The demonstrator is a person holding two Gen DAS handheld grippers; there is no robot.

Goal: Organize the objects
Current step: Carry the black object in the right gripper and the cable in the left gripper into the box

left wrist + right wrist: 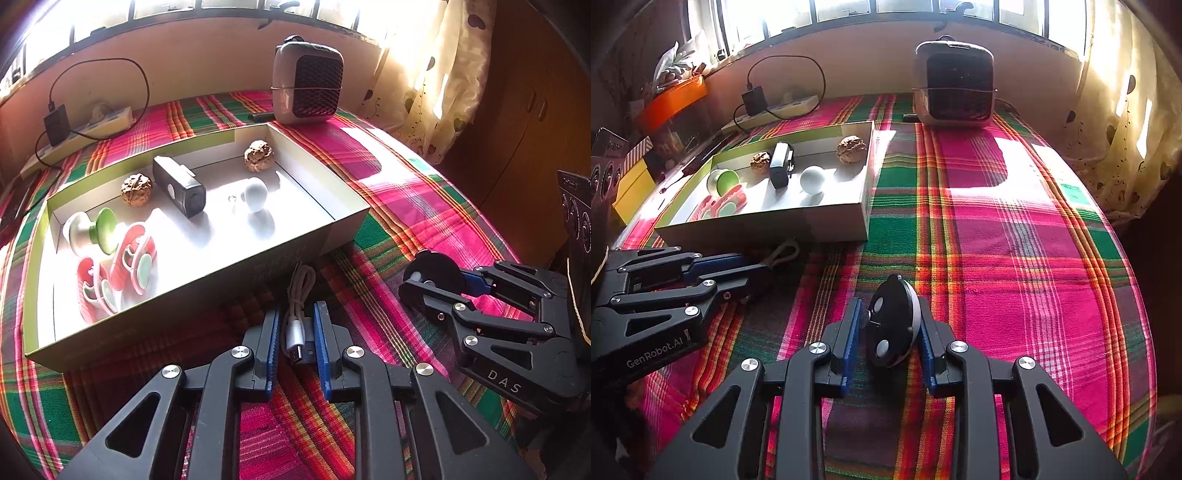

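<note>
Plaid cloth [997,240] in pink, green and orange covered the surface in both views. In the left wrist view, the left gripper [295,328] sat at the bottom centre with its blue pads drawn in on a coiled white USB cable [297,306], whose plug end lay between the fingers and whose loop reached up toward the near wall of the open box [347,225]. The box filled the middle left of that frame and held two walnuts [136,190], a black oblong device [181,186], a white ball [255,194], a green and white knob-shaped piece [96,230] and some red and pale green clips [122,269] in its lower left corner.

In the right wrist view, the right gripper [890,332] at the bottom centre was closed on a round black disc [892,321] with small white buttons, held on edge just above the cloth, well clear of the box at the upper left. A small grey fan heater [955,85] stood at the top centre, and a power strip [772,110] with a black adapter lay at the upper left by the wall.
</note>
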